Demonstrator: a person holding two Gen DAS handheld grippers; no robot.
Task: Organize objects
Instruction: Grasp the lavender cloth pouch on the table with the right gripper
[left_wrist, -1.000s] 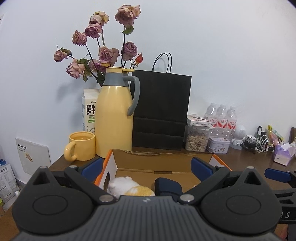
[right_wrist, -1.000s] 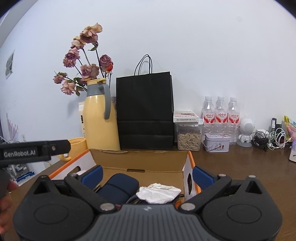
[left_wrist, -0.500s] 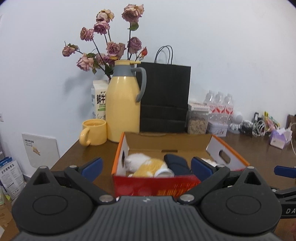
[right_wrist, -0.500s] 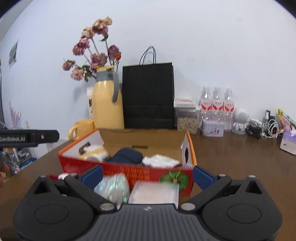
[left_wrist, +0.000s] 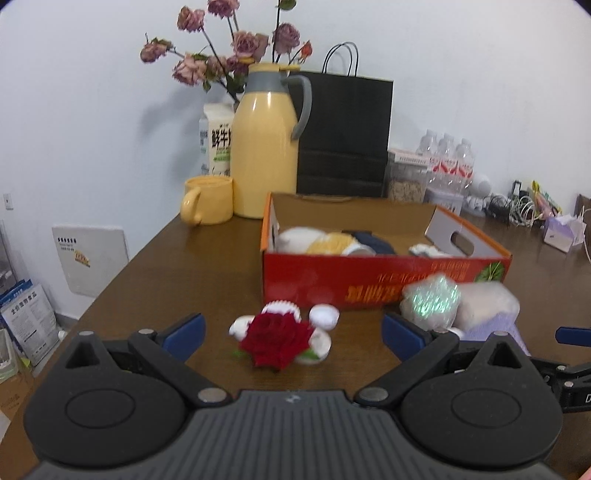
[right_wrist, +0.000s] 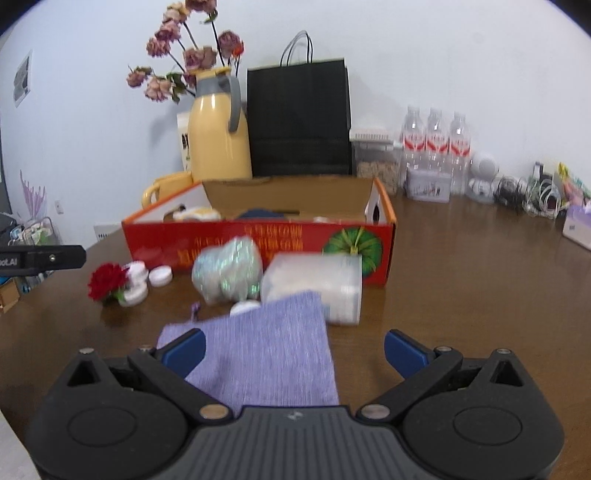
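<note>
A red open cardboard box (left_wrist: 384, 280) (right_wrist: 258, 240) stands mid-table with soft items inside. In front of it lie a red rose ornament with white cups (left_wrist: 277, 338) (right_wrist: 110, 282), a shiny wrapped bundle (left_wrist: 430, 301) (right_wrist: 227, 271), a clear pack of white pads (right_wrist: 314, 282) and a purple cloth (right_wrist: 255, 354). My left gripper (left_wrist: 291, 332) is open and empty, with the rose between its fingers' line. My right gripper (right_wrist: 293, 349) is open and empty above the purple cloth.
A yellow jug (left_wrist: 266, 147), yellow mug (left_wrist: 207, 199), milk carton (left_wrist: 218, 140), dried roses and a black paper bag (left_wrist: 343, 133) stand behind the box. Jars, water bottles (right_wrist: 432, 144), cables and a tissue box line the right back. The table's left edge is near.
Both grippers have drawn back from over the box and tilted down. The box's red front and the loose items in front of it have come into view.
</note>
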